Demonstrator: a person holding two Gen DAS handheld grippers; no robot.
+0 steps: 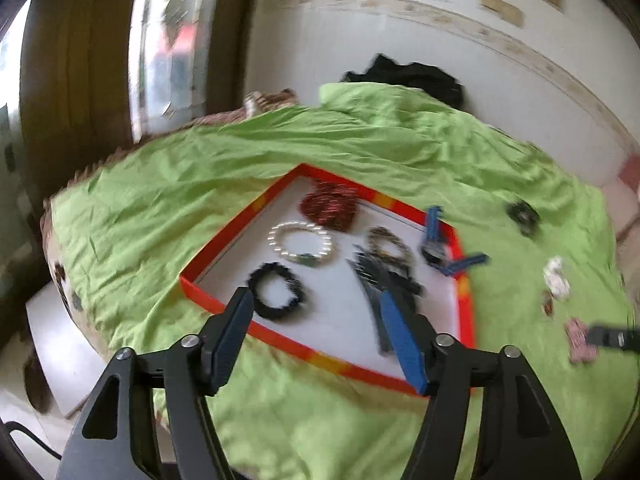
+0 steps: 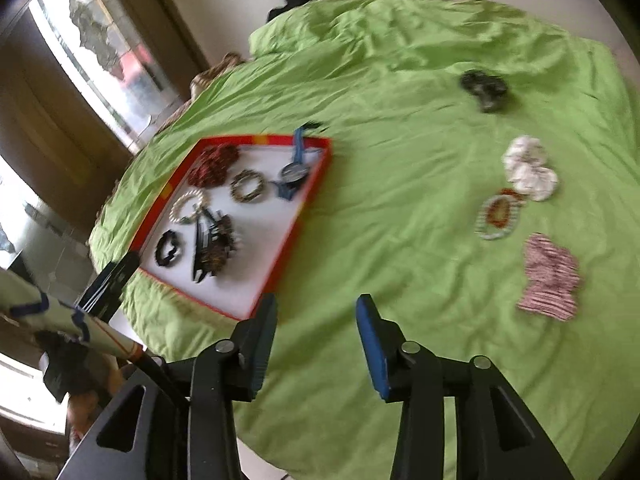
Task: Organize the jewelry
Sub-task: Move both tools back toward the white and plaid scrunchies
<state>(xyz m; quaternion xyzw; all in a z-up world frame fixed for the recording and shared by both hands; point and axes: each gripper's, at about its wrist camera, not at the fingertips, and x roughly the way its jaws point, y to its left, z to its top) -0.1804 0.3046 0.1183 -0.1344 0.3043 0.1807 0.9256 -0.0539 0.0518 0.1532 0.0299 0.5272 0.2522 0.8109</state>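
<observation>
A red-rimmed white tray [image 1: 200, 268] [image 2: 316, 196] lies on a green sheet. It holds a dark red bracelet [image 1: 329, 204], a pearl bracelet [image 1: 280, 236], a black bracelet [image 1: 276, 292], a patterned bracelet [image 2: 247, 186], a blue watch [image 2: 294, 170] and a black hair clip [image 2: 200, 256]. My left gripper [image 1: 316, 300] is open and empty above the tray's near edge. My right gripper [image 2: 316, 308] is open and empty over the sheet, right of the tray. Loose on the sheet lie a white scrunchie [image 2: 528, 168], a beaded bracelet [image 2: 496, 216], a pink striped scrunchie [image 2: 548, 276] and a black scrunchie [image 2: 484, 86].
The green sheet [image 2: 400, 80] covers a round surface. Black cloth [image 1: 408, 76] lies at its far edge by the wall. A window [image 1: 168, 40] stands to the left. The other gripper shows at the edge of each view [image 1: 612, 338] [image 2: 108, 284].
</observation>
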